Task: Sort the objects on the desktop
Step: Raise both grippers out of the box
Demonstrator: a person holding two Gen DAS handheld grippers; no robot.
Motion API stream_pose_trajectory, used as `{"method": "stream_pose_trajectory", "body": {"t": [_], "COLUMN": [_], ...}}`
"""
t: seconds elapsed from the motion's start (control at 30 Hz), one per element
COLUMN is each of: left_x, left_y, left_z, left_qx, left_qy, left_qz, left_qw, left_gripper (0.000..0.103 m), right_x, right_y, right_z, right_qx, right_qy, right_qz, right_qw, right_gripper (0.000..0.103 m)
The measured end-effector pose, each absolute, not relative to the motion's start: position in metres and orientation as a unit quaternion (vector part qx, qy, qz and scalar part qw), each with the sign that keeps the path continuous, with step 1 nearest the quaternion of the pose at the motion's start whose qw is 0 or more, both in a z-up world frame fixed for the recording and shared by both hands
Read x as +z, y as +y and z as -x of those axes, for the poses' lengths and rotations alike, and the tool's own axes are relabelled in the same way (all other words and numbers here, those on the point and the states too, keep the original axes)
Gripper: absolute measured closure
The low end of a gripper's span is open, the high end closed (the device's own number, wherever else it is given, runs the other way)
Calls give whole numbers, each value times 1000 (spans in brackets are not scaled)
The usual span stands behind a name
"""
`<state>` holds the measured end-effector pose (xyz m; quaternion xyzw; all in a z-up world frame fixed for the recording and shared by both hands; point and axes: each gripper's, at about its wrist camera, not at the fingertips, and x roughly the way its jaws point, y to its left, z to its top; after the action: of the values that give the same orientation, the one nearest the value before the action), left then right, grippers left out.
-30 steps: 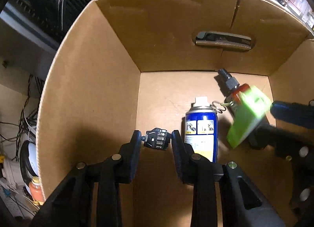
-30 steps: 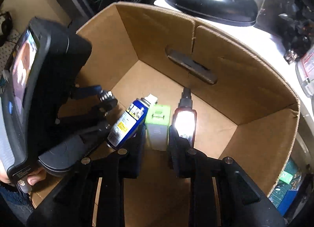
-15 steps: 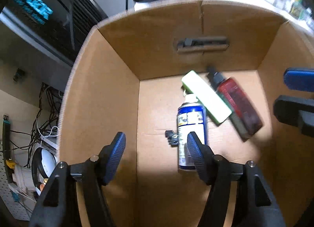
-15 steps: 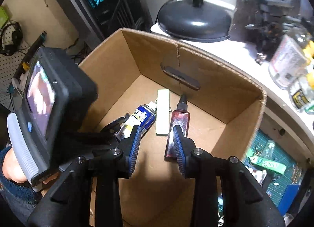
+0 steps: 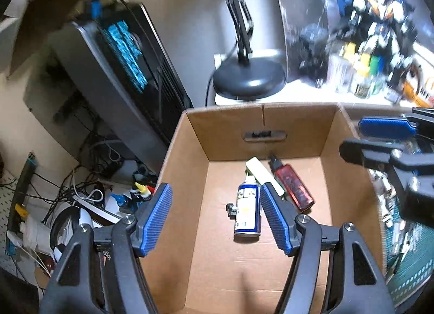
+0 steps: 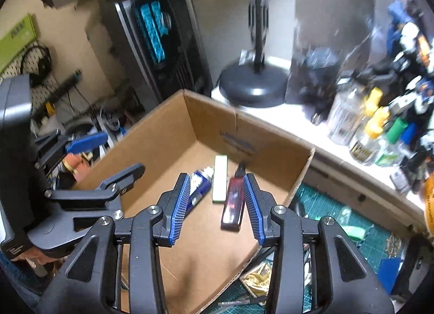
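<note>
Spray can [image 5: 247,206] lying in box [image 5: 190,151], below opening, empty left claw [image 5: 217,220]

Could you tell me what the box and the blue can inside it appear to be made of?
The box looks like matte brown corrugated cardboard: raw cut edges, a punched handle slot. The blue can is probably glossy painted metal, judging by its aerosol shape and printed label.

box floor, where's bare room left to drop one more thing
Free: the near half of the cardboard box floor, below the spray can, and the strip along its left wall. Crowded: the far middle, where can, white bar and red bottle lie side by side.
</note>
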<state>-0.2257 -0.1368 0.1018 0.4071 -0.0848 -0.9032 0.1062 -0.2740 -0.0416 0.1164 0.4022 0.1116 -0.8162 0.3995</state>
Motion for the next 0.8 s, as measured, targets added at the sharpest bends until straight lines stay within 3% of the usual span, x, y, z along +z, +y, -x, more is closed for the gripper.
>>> {"method": "stream_pose_trajectory", "body": {"t": [0.1, 0.23, 0.53, 0.8], "left_x": [118, 143, 178, 203], "left_y": [-137, -128, -100, -77], "left_z": [211, 186, 142, 101], "left_qx": [-916, -930, -953, -972], "left_qy": [-87, -94, -89, -59], "left_qz": [-374, -327, -270, -222], "left_qw": [118, 137, 106, 55], "left_gripper": [35, 35, 35, 35], "right_x": [134, 157, 206, 240], "right_y": [-32, -18, 20, 71], "right_z": [261, 237, 177, 122], "right_qx": [-831, -844, -868, -891], "right_qy": [103, 97, 95, 97], "right_qz": [-374, -341, -264, -200], "right_qw": [398, 403, 409, 396], "right_gripper": [49, 47, 31, 30]}}
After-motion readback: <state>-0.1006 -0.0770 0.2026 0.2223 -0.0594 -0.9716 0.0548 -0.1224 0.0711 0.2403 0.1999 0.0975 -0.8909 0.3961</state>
